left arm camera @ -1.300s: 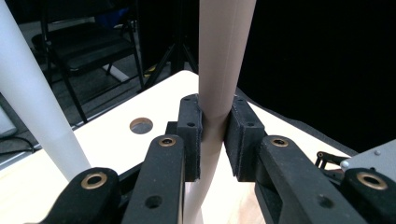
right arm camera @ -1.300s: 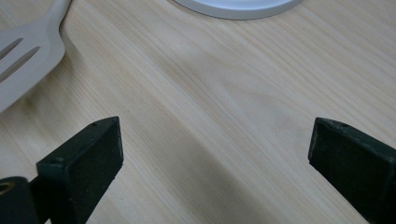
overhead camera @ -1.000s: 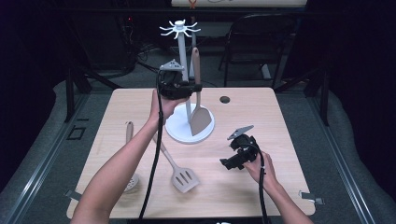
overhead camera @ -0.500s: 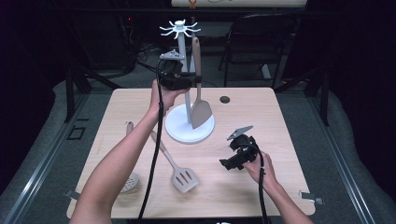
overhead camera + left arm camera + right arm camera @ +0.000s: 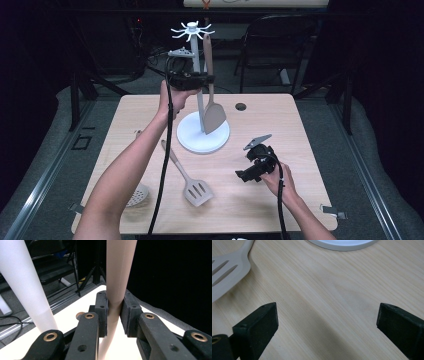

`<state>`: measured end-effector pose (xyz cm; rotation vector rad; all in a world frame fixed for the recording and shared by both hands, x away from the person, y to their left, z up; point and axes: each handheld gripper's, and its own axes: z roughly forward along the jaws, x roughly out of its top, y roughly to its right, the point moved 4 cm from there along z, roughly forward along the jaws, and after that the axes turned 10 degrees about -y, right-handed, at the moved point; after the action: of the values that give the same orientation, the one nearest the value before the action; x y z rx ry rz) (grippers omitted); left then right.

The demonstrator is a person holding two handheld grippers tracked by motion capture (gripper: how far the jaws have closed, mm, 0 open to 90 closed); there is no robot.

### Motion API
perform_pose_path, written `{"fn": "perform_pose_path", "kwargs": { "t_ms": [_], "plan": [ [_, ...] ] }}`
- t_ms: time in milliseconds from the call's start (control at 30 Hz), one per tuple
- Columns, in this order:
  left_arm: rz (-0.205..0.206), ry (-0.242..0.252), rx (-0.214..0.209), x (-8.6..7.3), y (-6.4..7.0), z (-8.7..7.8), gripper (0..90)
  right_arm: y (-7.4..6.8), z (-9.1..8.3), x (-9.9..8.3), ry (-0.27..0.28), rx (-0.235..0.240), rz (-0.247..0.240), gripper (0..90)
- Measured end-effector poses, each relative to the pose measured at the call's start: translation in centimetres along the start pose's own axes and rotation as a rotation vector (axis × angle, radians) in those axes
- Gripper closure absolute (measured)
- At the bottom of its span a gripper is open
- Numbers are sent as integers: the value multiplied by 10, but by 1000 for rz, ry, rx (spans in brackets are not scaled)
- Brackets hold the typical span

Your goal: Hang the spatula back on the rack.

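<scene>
We see the left gripper [image 5: 204, 80] raised high beside the white stand [image 5: 200, 107], its jaws clamped on the handle of a beige spatula [image 5: 214, 116]. The spatula hangs upright from that grip, its blade down just above the stand's round base and its handle top close under the ring of hooks [image 5: 192, 30] at the head of the pole. In the left gripper view the handle [image 5: 117, 287] runs straight up between the two black pads, which press it from both sides, and the white pole [image 5: 27, 287] rises just to the left of the jaws.

We see the right gripper [image 5: 241, 175] low over the wooden table [image 5: 300, 125], well apart from the left one, with its jaws spread wide and nothing between them. In the right gripper view bare wood lies between the jaws; a slotted turner [image 5: 227, 272] lies flat beyond the left jaw, and the rim of the stand's base [image 5: 342, 243] is ahead. A round skimmer [image 5: 137, 196] lies near the table's front left edge, beside the person's left forearm.
</scene>
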<state>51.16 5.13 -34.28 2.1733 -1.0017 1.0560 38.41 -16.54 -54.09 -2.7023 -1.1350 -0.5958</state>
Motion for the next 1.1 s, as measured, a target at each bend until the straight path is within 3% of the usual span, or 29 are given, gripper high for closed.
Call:
{"fn": "perform_pose_path", "kwargs": {
  "t_ms": [267, 533, 767, 867, 1033, 1100],
  "plan": [
    [-29, 4, -10, -3, -5, 0, 773, -1, 1, 1, 6, 3, 1, 34],
    [-40, -6, 15, -7, -15, 1, 773, 1, 1, 0, -3, 4, -3, 34],
    [-26, -14, 68, -8, -18, 3, 772, -1, 1, 1, 0, 9, -7, 34],
    [-8, -28, 123, -7, -16, 4, 772, -2, 0, 1, 4, 6, -9, 34],
    [-10, -19, 167, -7, -16, 6, 770, -2, -1, 0, 7, 7, -11, 34],
    [1, -25, 162, -7, -15, 6, 766, -1, 0, 0, 13, 2, -5, 34]
  ]
}}
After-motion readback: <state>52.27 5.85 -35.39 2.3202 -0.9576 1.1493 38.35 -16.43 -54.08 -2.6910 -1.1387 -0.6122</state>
